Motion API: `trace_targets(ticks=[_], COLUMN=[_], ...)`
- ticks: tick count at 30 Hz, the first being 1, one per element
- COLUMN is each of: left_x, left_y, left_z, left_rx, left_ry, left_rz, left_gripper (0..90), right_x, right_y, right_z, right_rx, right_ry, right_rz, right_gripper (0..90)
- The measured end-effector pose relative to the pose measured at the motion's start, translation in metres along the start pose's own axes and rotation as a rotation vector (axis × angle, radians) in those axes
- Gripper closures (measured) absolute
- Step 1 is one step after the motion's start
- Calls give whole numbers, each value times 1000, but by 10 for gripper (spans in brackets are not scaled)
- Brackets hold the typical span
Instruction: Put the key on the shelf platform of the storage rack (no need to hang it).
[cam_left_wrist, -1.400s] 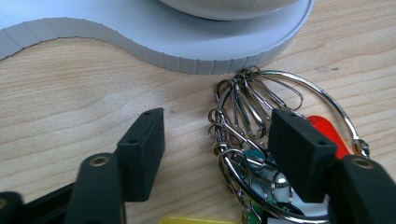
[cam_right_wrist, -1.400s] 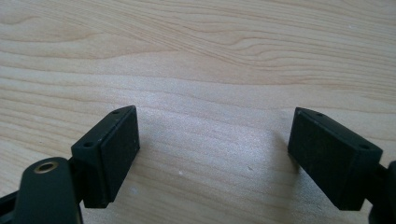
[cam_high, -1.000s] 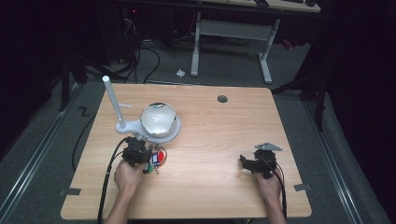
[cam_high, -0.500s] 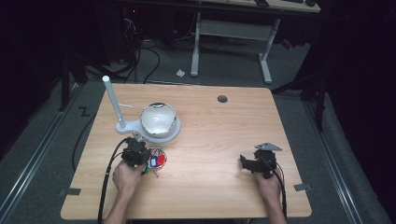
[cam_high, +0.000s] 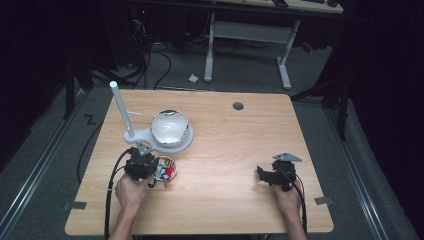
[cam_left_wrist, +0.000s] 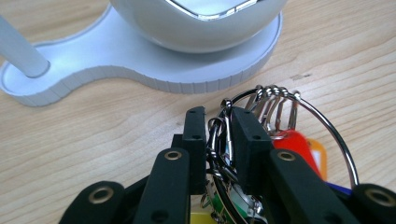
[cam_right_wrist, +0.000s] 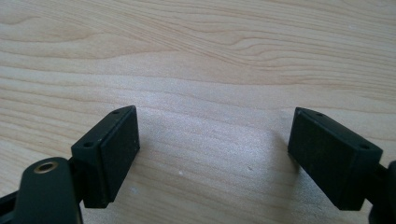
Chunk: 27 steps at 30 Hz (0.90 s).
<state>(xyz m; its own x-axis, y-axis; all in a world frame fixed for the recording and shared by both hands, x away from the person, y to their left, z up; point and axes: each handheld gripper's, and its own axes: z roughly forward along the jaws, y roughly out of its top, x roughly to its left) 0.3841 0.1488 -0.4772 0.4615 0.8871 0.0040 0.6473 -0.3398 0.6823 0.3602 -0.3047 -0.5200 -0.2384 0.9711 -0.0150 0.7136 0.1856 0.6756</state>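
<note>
Left gripper (cam_high: 150, 170): near the desk's front-left, jaws clamped on the wire loops of a key ring (cam_left_wrist: 280, 121); the left gripper view shows both pads pinching the ring wires.
Key ring: large wire ring carrying several small clips with coloured tags, red and orange visible, green and yellow lower down; in the high view it lies just in front of the lamp base; whether it is lifted or resting on the desk cannot be told.
Right gripper (cam_right_wrist: 212, 154): at the desk's front-right, jaws spread wide, nothing between them, bare wood beneath.
Desk (cam_high: 235, 145): light wood, one round cable hole toward the far edge.
Lamp base (cam_left_wrist: 140, 70): white, flat, ribbed rim, just beyond the key ring, apart from it.
Lamp head (cam_high: 170, 127): white dome folded down over the base; white stem rising at the left.
Progress: judged as grasp secured; carrying and placing the ring remain.
Containers: none seen on the desk.
</note>
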Motion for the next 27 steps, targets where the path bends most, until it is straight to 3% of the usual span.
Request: trace_targets(ticks=[5, 17, 27], left_x=[-3, -5, -2], left_y=[7, 21, 32], left_z=[-14, -38, -56], left_rx=[-37, -107, -156], left_ry=[15, 16, -16], left_rz=[34, 65, 53], left_gripper=[768, 769, 769], right_x=[0, 0, 0], right_y=[0, 0, 0], right_z=[0, 0, 0], right_rx=[0, -1, -1], right_ry=[0, 0, 0], right_rz=[-1, 1, 1], right_gripper=[167, 166, 167])
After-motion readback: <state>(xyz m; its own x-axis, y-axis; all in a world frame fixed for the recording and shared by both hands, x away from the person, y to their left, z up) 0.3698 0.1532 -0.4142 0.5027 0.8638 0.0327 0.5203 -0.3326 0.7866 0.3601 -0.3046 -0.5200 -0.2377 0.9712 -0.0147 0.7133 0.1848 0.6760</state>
